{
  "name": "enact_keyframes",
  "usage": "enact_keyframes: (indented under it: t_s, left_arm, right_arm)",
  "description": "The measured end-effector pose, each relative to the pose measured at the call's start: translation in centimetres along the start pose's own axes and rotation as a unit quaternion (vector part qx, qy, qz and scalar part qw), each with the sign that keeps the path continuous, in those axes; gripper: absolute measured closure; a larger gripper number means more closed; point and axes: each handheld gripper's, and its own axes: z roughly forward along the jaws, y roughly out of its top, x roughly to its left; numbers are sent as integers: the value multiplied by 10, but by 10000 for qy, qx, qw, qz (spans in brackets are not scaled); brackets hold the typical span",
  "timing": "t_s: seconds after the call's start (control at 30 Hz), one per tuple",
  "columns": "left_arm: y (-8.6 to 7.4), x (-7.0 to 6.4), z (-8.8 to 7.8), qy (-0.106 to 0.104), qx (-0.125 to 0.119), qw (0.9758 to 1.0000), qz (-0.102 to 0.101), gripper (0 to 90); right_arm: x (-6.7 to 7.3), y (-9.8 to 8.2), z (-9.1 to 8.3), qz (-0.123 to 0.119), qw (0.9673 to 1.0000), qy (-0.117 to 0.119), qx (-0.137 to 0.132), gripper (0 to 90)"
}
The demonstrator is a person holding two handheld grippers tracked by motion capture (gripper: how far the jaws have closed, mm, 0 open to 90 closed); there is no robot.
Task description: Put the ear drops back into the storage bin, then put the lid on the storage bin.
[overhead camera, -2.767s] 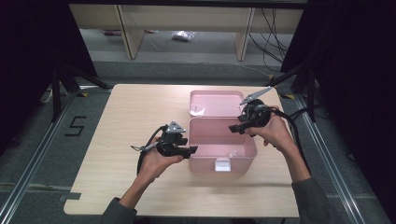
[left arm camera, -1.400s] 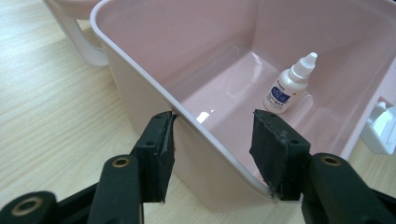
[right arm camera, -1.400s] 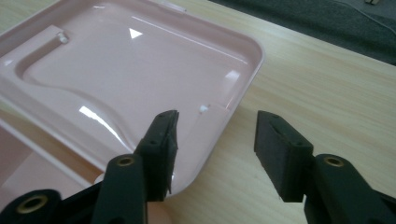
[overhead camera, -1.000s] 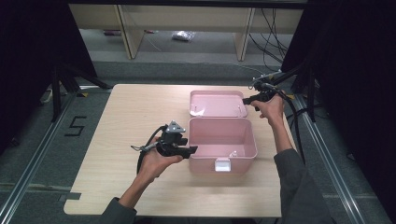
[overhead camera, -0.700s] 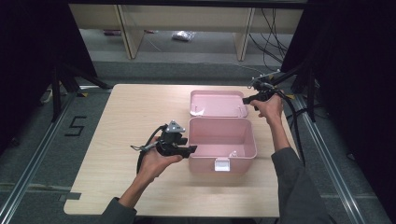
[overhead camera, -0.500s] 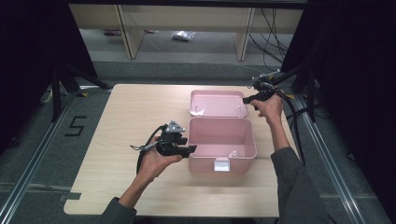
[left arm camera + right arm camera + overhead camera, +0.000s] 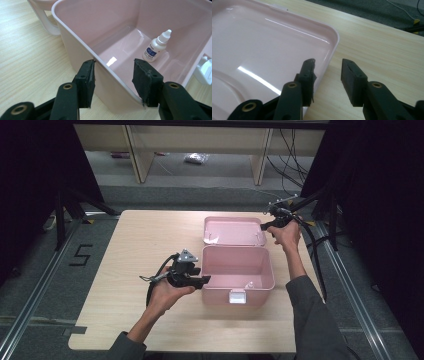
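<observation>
Box: pink box (image 7: pixel 238 275) sits open on the table (image 7: pixel 130 245), lid (image 7: pixel 233 230) laid flat behind it.
Left gripper: left gripper (image 7: pixel 113 75) straddles the box's near left wall, one jaw outside, one inside; the pads seem not to press.
Right gripper: right gripper (image 7: pixel 327 67) brackets the lid's far right rim, jaws just closing, not yet pinching.
Inside: small white dropper bottle (image 7: pixel 156 47) stands upright on the box floor.

Grey floor (image 7: pixel 50 285), pale shelving (image 7: pixel 135 150), black drapes (image 7: pixel 30 170)
</observation>
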Motion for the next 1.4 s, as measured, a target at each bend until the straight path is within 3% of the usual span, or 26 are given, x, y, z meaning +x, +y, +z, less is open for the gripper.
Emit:
enact_keyframes:
  t_s: [0.07, 0.1, 0.13, 0.2, 0.23, 0.3, 0.4, 0.63, 0.67, 0.7, 0.73, 0.8, 0.83, 0.93, 0.97, 1.3, 1.4]
  left_arm:
    - [0, 1, 0, 27, 6, 10000, 41, 518]
    - [0, 1, 0, 24, 4, 10000, 27, 519]
    - [0, 1, 0, 29, 5, 10000, 37, 519]
    - [0, -1, -1, 25, 9, 10000, -26, 520]
    - [0, -1, -1, 8, 13, 10000, 2, 520]
    - [0, -1, -1, 5, 8, 10000, -1, 521]
    - [0, -1, -1, 5, 9, 10000, 3, 521]
    - [0, -1, -1, 9, 3, 10000, -1, 522]
    - [0, -1, -1, 13, 2, 10000, -2, 523]
    - [0, -1, -1, 23, 4, 10000, 14, 524]
    - [0, -1, -1, 20, 4, 10000, 15, 524]
    - [-1, -1, -2, 15, -4, 10000, 8, 524]
    - [0, -1, -2, 12, 0, 10000, 11, 524]
    - [0, -1, -2, 22, 0, 10000, 2, 525]
    - [0, -1, -2, 14, 0, 10000, 13, 525]
    - [0, -1, -2, 7, 0, 10000, 10, 525]
    - [0, 0, -2, -6, -3, 10000, 11, 525]
  right_arm:
    - [2, 1, 1, 161, 9999, 7, 53, 647]
    - [0, 1, 3, 46, 10000, 0, 56, 649]
    - [2, 2, 5, 115, 9999, -13, 45, 651]
    - [1, 2, 7, 5, 10000, -54, -5, 653]
    - [2, 2, 8, 131, 9999, -2, 46, 653]
    - [3, 2, 10, 31, 10000, -69, 60, 653]
    - [5, 2, 12, 104, 9999, -37, 98, 653]
    - [4, 3, 16, 26, 9999, -99, 136, 653]
    - [5, 3, 16, 55, 9998, -96, 146, 654]
    - [8, 2, 17, 249, 9996, -70, 124, 654]
    - [5, 3, 18, 109, 9998, -53, 128, 653]
    - [5, 3, 18, 90, 9999, -80, 82, 654]
    - [6, 4, 17, 164, 9996, -80, 194, 654]
    - [4, 3, 20, 34, 9998, -122, 174, 655]
    - [5, 3, 21, 124, 9997, -120, 170, 654]
    - [5, 4, 27, 41, 9995, -215, 230, 662]
    - [6, 4, 27, 170, 9992, -203, 286, 663]
